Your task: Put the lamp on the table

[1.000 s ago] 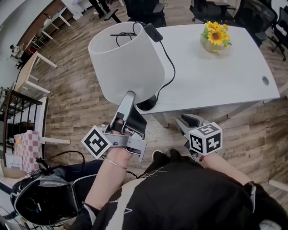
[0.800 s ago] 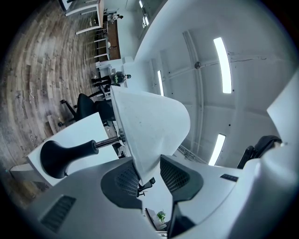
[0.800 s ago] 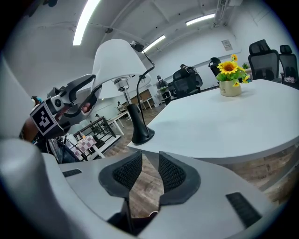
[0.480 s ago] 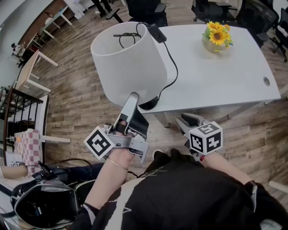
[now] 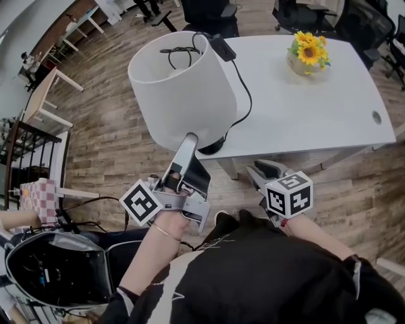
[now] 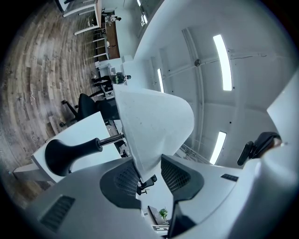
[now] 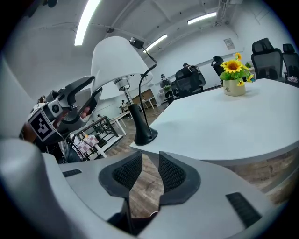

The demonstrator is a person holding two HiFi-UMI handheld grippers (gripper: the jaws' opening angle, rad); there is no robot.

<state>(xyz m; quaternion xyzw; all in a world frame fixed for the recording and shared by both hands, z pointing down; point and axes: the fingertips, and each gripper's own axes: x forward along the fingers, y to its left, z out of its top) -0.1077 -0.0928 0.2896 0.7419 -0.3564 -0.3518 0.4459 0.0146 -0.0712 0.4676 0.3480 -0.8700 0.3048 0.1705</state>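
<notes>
The lamp has a white shade (image 5: 183, 88) and a black base (image 5: 209, 147), and it stands on the near left corner of the white table (image 5: 304, 107). Its black cord (image 5: 243, 95) runs over the shade and down across the tabletop. My left gripper (image 5: 190, 136) is shut on the shade's lower rim. In the left gripper view the shade's edge (image 6: 154, 121) sits between the pads, with the base (image 6: 70, 151) to the left. My right gripper (image 5: 256, 168) hangs below the table's front edge, open with nothing between the jaws. The right gripper view shows the base (image 7: 145, 136) and the shade (image 7: 114, 58).
A pot of sunflowers (image 5: 307, 50) stands at the table's far side. Black office chairs (image 5: 209, 12) line the back. A small white table (image 5: 47, 101) and a black rack (image 5: 25, 152) are at the left. A black bag (image 5: 57, 269) lies by my left leg.
The shade and my left gripper have drifted slightly right. The lamp's base stays on the table corner. The right gripper has not moved.
</notes>
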